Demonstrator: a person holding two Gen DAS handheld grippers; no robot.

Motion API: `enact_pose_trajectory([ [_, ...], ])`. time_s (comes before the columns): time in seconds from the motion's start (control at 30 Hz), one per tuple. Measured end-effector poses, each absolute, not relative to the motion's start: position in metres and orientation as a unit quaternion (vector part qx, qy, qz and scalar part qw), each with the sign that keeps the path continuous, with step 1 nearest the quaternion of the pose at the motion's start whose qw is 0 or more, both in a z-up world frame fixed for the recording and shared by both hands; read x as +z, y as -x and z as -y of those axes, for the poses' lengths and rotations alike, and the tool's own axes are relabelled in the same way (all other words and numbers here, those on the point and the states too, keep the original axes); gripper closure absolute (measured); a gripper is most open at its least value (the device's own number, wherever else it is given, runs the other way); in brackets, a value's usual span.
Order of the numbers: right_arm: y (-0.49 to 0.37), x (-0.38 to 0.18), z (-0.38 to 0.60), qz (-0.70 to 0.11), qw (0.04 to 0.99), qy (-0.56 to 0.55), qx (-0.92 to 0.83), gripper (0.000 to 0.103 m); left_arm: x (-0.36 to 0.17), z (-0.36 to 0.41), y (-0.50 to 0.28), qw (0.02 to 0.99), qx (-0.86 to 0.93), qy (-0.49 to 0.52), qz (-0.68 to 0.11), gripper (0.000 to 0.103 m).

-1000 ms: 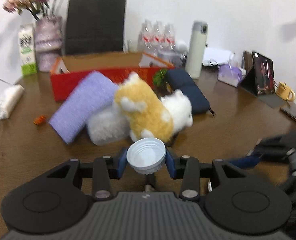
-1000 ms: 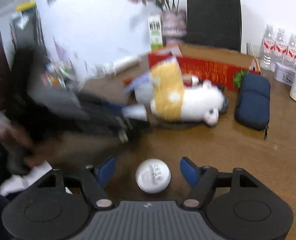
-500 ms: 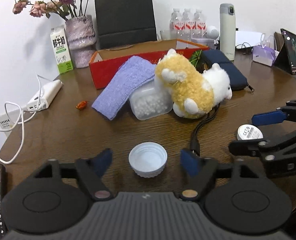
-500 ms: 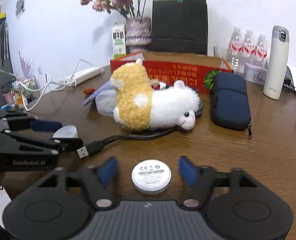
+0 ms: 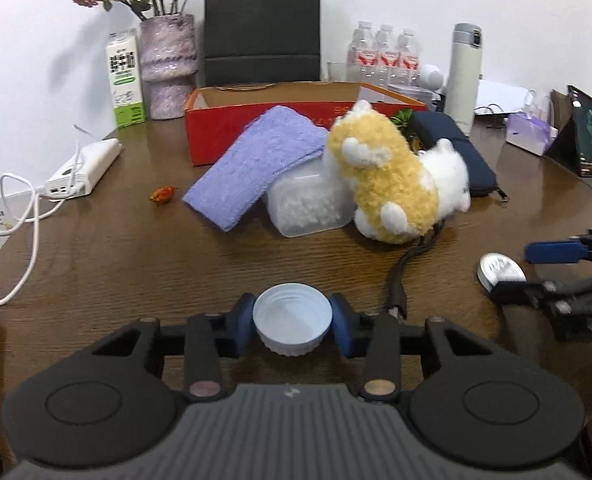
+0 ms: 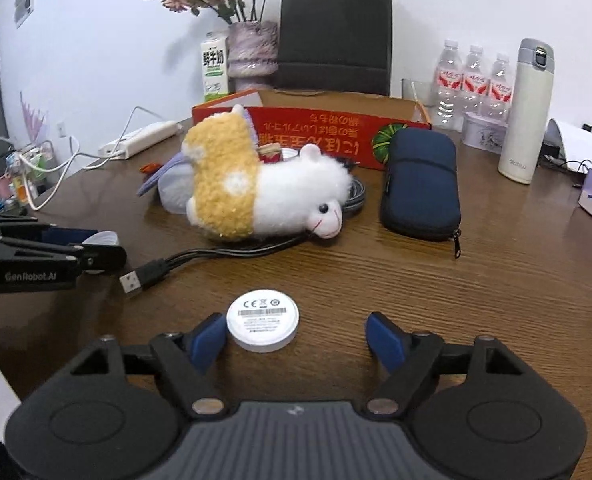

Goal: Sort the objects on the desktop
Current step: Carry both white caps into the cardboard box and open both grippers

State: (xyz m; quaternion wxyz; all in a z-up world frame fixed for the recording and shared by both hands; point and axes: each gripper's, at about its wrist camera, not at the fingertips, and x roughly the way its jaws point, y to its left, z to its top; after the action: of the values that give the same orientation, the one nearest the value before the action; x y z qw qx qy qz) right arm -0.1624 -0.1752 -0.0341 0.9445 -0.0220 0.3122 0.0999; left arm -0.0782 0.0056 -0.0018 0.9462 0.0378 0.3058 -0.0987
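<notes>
At a wooden desk point(image 5: 96, 264), the red box point(image 5: 232, 128) at the far side is my landmark, and in my judgement the open-topped bin this sorting is meant to fill. Leaning against its near wall, a purple towel point(image 5: 256, 164) slopes down onto a clear plastic tub point(image 5: 308, 204); a yellow-and-white plush alpaca point(image 6: 264, 192) lies just in front of the box on its side, over a black USB cable point(image 6: 156, 270) whose plug trails toward me. A navy zip pouch point(image 6: 420, 184) lies at the box's right end.

Well in front of the box, at the near edge, my left gripper point(image 5: 292, 322) is closed on a white bottle cap point(image 5: 292, 320), open side up, both blue pads pressed to its ribbed rim, a grip that should keep so shallow a piece level when lifted.

My right gripper point(image 6: 296, 340) stands spread wide around a white round disc point(image 6: 262, 320) lying label-up on the wood; the disc touches the left pad, the right pad stands well clear. Closing now would likely nudge it sideways first.
</notes>
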Motion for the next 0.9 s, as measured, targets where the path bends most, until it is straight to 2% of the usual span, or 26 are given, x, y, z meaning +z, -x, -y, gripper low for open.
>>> enact_pose_trajectory([
  [0.13,0.164,-0.036,0.17,-0.294,0.951,0.024,0.096,0.056,-0.004,0.0,0.083,0.948,-0.101,-0.045,-0.299,0.062],
  [0.33,0.159,-0.035,0.16,-0.296,0.95,0.022,0.093,0.054,-0.004,0.006,0.085,0.948,-0.113,-0.052,-0.293,0.062],
  [0.37,0.158,-0.035,0.159,-0.296,0.95,0.023,0.092,0.056,-0.004,0.006,0.085,0.948,-0.114,-0.051,-0.293,0.062],
  [0.4,0.158,-0.035,0.159,-0.295,0.951,0.02,0.091,0.065,-0.003,0.006,0.084,0.948,-0.115,-0.049,-0.294,0.062],
  [0.5,0.161,-0.036,0.154,-0.289,0.953,0.033,0.081,0.065,0.002,0.002,0.082,0.948,-0.113,-0.033,-0.296,0.062],
  [0.6,0.162,-0.025,0.152,-0.274,0.957,0.06,0.076,0.065,0.025,-0.008,0.075,0.949,-0.118,-0.013,-0.293,0.062],
  [0.7,0.152,0.014,0.163,-0.224,0.97,0.056,0.078,0.065,0.067,-0.019,0.051,0.954,-0.133,0.001,-0.269,0.062],
  [0.9,0.06,0.087,0.19,-0.165,0.982,0.033,0.081,0.065,0.144,-0.007,-0.062,0.966,-0.109,-0.035,-0.23,0.062],
])
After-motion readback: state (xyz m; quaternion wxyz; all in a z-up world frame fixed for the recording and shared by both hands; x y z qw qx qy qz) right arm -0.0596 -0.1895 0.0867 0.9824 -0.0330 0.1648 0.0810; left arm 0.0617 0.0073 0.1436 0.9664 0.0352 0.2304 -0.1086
